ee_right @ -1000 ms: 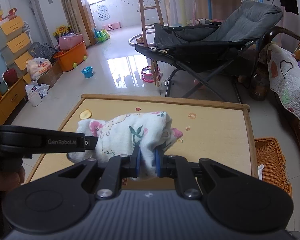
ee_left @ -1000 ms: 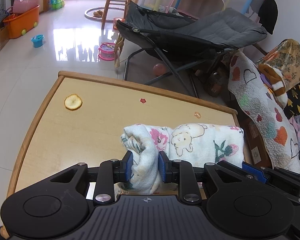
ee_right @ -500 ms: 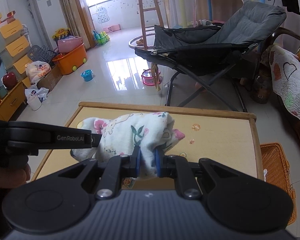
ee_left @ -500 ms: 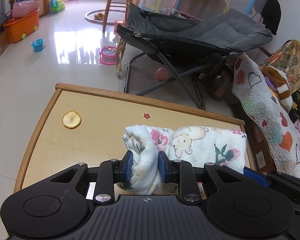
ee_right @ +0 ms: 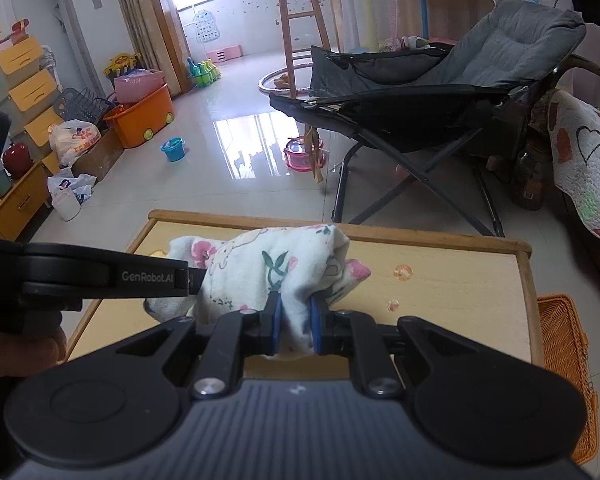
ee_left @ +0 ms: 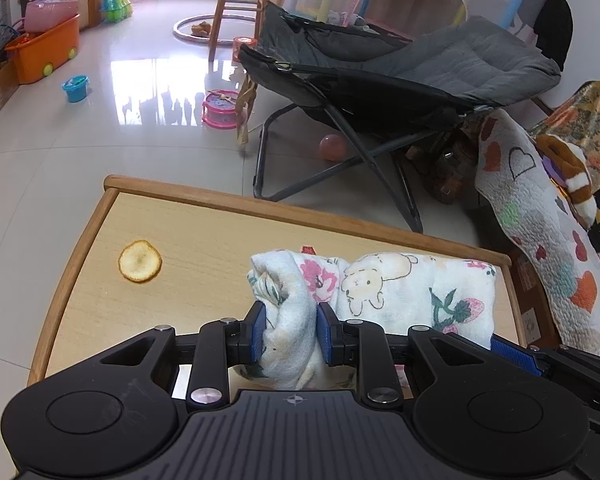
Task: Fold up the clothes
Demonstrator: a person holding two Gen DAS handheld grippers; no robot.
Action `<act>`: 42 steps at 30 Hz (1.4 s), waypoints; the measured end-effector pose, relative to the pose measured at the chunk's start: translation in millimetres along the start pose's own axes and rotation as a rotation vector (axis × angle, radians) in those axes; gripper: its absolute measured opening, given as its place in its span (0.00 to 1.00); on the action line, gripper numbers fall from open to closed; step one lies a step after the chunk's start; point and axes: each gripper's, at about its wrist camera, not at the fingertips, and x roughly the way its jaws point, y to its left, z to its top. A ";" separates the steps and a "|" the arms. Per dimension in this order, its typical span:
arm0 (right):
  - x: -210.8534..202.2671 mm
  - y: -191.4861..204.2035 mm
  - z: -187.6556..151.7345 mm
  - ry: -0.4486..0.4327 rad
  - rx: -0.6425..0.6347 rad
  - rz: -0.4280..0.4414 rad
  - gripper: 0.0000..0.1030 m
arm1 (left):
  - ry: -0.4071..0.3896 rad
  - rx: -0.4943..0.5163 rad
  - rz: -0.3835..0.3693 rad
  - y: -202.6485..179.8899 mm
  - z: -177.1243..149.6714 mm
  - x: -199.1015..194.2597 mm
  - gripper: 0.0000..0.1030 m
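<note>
A white garment [ee_left: 400,288] printed with bears, flowers and strawberries hangs bunched between both grippers, just above a low wooden table [ee_left: 204,248]. My left gripper [ee_left: 291,332] is shut on its left end, with the blue pads squeezing a thick fold. In the right wrist view the same garment [ee_right: 260,268] drapes over my right gripper [ee_right: 293,326], which is shut on its right end. The left gripper's black body [ee_right: 100,276] reaches in from the left of that view, with part of a hand [ee_right: 24,348] below it.
A round yellow sticker [ee_left: 140,261] and small stickers [ee_right: 403,271] mark the tabletop. Beyond the table stand a grey folding lounge chair [ee_left: 400,68] and floor toys. A quilted blanket [ee_left: 540,216] lies to the right. An orange wicker basket [ee_right: 568,360] sits beside the table's right edge.
Both grippers have carried the garment back toward the table's near side. More floor shows beyond the far edge, and the grips are unchanged.
</note>
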 end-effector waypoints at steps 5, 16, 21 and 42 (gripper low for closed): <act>6.5 0.4 4.7 -0.010 -0.005 -0.006 0.14 | -0.009 0.004 0.003 0.7 8.4 7.3 0.26; 20.4 -9.1 4.6 0.006 0.019 -0.012 0.15 | -0.006 0.021 -0.001 -2.1 17.6 25.4 0.26; 24.6 -10.8 2.3 0.015 0.024 -0.008 0.15 | 0.001 0.023 0.004 -2.4 16.3 31.4 0.26; 41.9 -19.9 -10.5 0.009 0.025 -0.019 0.18 | -0.002 0.037 0.029 4.6 10.0 55.3 0.34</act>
